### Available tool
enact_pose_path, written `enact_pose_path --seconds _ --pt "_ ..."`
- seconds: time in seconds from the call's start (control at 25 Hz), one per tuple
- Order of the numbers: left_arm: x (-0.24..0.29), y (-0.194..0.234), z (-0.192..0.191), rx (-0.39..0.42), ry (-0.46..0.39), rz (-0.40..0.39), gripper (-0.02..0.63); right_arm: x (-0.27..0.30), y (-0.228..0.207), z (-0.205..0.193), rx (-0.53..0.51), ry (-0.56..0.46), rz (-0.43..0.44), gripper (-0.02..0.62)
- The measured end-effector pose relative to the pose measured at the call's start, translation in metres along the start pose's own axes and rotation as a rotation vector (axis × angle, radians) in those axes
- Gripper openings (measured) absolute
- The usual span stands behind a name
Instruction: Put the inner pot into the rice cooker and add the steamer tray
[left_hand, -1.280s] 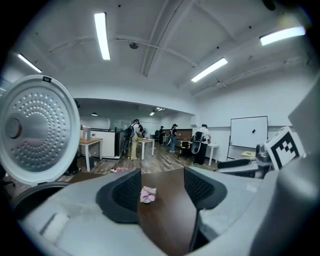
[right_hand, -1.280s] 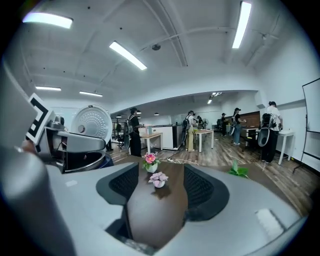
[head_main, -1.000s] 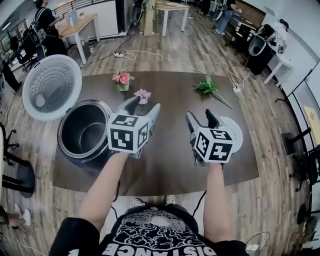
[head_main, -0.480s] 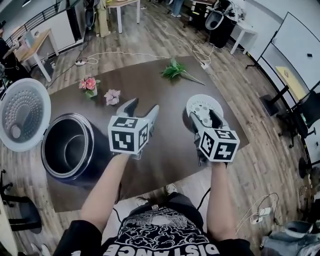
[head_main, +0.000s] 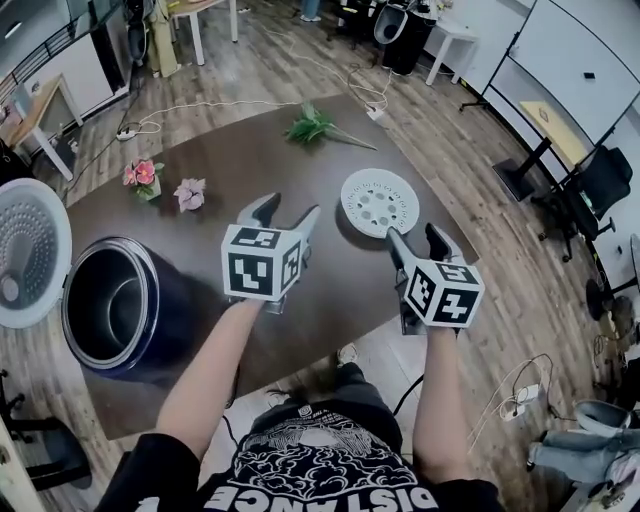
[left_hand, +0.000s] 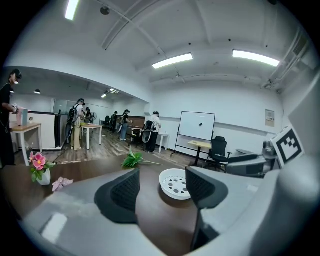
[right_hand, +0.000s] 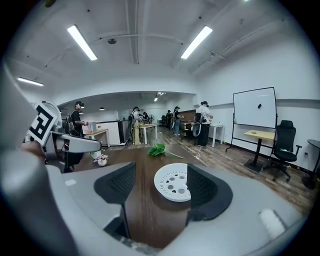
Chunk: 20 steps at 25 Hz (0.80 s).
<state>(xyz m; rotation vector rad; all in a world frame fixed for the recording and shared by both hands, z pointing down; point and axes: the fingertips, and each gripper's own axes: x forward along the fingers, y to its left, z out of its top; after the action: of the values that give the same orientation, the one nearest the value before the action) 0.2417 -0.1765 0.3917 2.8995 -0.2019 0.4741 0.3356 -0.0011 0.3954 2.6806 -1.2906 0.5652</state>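
Both grippers have swung away from the dark round rice cooker (head_main: 165, 320), which now sits well off to the left of the left gripper (head_main: 287, 212) with its white perforated lid (head_main: 25, 250) thrown open. The silvery metal inner pot (head_main: 100, 310) looks already seated inside, so I judge the tray step to be in hand. That left gripper is released, with nothing between its jaws. Ahead of it and to its right, the white round perforated plastic steamer tray (head_main: 379, 202) lies flat on the brown table (head_main: 240, 150), just ahead-left of the right gripper (head_main: 416, 238), which is likewise spread and empty. Next, the jaws likely need to reach the tray's thin rim, pinch it and carry it level back left. Only the black T-shirt (head_main: 315, 465) bears print, partly legible as "DISTANC"; the cooker shows no readable brand.
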Motion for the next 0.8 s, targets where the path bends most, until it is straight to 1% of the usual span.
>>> enact_pose_path --seconds 0.12,0.28,0.52,0.8 --pt "0.017 -0.008 -0.003 0.011 0.015 0.003 0.285 0.008 -0.018 -0.002 0.000 0.001 0.000 0.321" --pt "0.040 -0.012 -0.010 0.007 0.034 0.027 0.285 0.027 -0.042 -0.008 0.004 0.017 0.015 0.321" --pt "0.074 -0.014 -0.021 -0.037 0.071 0.071 0.285 0.057 -0.079 -0.018 0.014 0.070 0.042 0.321" --pt "0.116 -0.020 -0.037 -0.070 0.130 0.114 0.285 0.095 -0.108 -0.032 0.028 0.134 0.104 0.321"
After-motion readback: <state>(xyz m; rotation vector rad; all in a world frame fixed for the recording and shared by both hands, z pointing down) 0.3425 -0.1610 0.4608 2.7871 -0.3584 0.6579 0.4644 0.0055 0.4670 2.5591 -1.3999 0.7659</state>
